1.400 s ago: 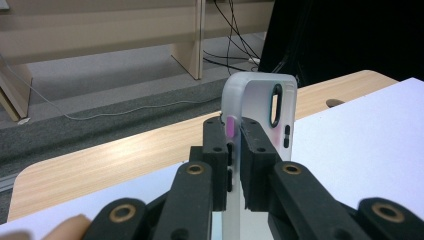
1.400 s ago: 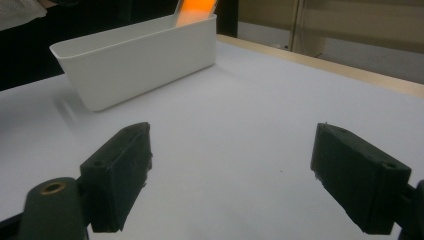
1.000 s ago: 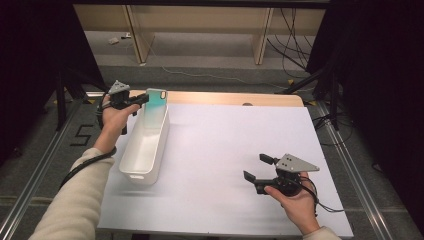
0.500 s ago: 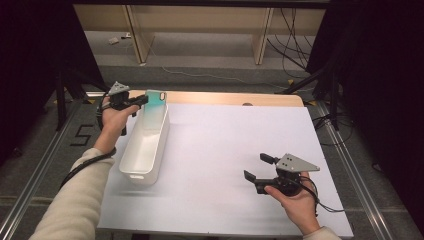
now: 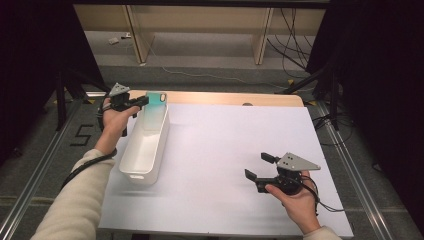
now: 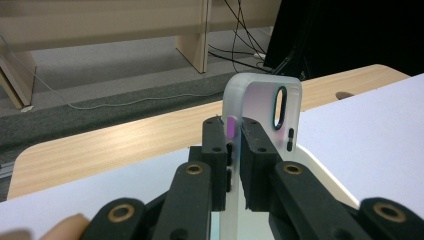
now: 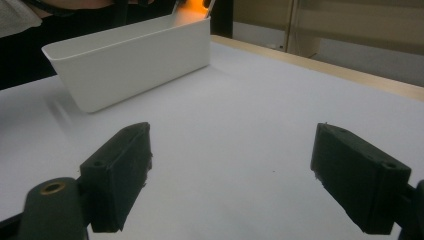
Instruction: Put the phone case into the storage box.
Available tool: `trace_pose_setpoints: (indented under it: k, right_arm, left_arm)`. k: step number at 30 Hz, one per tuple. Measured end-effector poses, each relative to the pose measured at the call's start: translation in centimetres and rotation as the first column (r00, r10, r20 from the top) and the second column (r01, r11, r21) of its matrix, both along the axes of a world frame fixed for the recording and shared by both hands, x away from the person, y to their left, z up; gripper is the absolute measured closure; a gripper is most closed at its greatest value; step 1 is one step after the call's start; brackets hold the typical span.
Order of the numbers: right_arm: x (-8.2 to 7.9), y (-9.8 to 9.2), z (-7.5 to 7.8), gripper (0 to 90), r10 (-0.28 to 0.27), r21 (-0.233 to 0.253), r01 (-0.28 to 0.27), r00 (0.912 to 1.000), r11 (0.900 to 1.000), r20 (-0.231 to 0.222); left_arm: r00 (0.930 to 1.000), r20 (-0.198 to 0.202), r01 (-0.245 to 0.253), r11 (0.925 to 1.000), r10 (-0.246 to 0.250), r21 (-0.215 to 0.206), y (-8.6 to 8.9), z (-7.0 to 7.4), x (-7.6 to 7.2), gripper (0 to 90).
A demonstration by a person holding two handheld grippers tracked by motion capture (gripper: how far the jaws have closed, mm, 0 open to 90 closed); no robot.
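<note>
While the left gripper pinched a translucent phone case by one thin edge, upper left in the high view, over the white bin's far end, slippage looked possible. Right gripper, lower right: jaws spread, empty.

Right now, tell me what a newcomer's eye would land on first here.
First, the translucent phone case pinched in the left gripper above the far end of the white bin at the table's left. Next, the right gripper, jaws wide apart, low over the bare white tabletop near the right.
</note>
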State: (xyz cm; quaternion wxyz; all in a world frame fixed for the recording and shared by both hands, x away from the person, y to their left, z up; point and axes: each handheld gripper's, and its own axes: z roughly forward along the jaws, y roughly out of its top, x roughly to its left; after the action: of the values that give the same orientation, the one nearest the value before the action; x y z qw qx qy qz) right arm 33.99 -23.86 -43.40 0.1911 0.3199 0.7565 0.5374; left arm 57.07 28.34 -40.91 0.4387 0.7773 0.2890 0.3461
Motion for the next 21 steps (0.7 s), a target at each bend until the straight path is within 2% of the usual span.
trace_pose_setpoints:
  k: [2,4,5,7,9,10,11,13,16,17,18,19,21]
  right_arm:
    - [-0.05,0.09,0.01,17.6,0.004,0.017,-0.004,0.9999,1.0,-0.016]
    - [-0.02,0.13,0.06,17.6,-0.005,0.012,0.005,0.9997,1.0,-0.025]
    - [-0.02,0.25,-0.1,17.6,0.003,0.025,-0.002,0.9998,1.0,-0.021]
    - [-0.13,0.15,-0.06,17.7,0.0,0.007,0.0,0.9999,1.0,-0.011]
    - [-0.01,0.1,-0.05,17.7,0.003,0.012,-0.003,1.0,1.0,-0.004]
    - [-0.01,0.2,-0.08,17.7,0.005,0.026,-0.005,0.9998,1.0,-0.02]
    - [0.02,0.14,-0.09,17.7,0.0,0.009,0.0,0.9998,1.0,-0.019]
    - [-0.11,0.2,-0.06,17.6,-0.001,0.014,0.001,0.9997,1.0,-0.024]
    - [-0.09,0.07,0.05,17.6,0.0,0.002,0.001,0.9999,1.0,-0.013]
    - [0.06,0.13,-0.08,17.6,-0.001,0.011,0.001,1.0,1.0,0.006]
    - [-0.04,0.18,-0.08,17.6,0.003,0.02,-0.002,0.9997,1.0,-0.025]
    - [0.02,0.18,-0.16,17.6,-0.002,0.009,0.002,0.9999,1.0,-0.016]
    - [0.02,0.24,-0.24,17.6,0.01,0.021,-0.01,0.9998,1.0,-0.017]
  left_arm:
    - [1.0,-0.001,0.002,1.0,-0.002,0.004,0.05,0.0,0.14,81.7]
    - [1.0,0.003,-0.002,1.0,0.002,-0.002,-0.03,-0.13,0.12,81.6]
    - [1.0,0.001,-0.004,1.0,0.004,0.001,-0.07,-0.19,0.08,81.5]
    - [1.0,-0.003,0.001,0.9999,-0.001,0.011,-0.11,-0.28,0.01,81.3]
    - [1.0,-0.002,0.002,0.9999,-0.002,0.012,0.04,-0.36,0.14,81.3]
    - [1.0,-0.002,-0.005,0.9999,0.005,0.011,0.06,-0.42,0.17,81.1]
    - [1.0,-0.003,-0.007,0.9999,0.007,0.01,0.06,-0.47,0.17,81.0]
    - [0.9999,-0.009,-0.009,0.9997,0.009,0.023,-0.05,-0.65,0.15,80.5]
    - [0.9998,-0.013,-0.012,0.9993,0.013,0.034,-0.11,-0.65,0.23,80.2]
    - [0.9998,-0.014,-0.016,0.9994,0.016,0.031,-0.18,-0.67,0.23,79.9]
    - [0.9997,-0.016,-0.017,0.9992,0.017,0.037,-0.23,-0.64,0.23,79.3]
    - [0.9997,-0.015,-0.016,0.999,0.017,0.04,-0.28,-0.64,0.23,78.8]
    - [0.9996,-0.02,-0.021,0.9988,0.022,0.045,-0.42,-0.66,0.2,78.2]
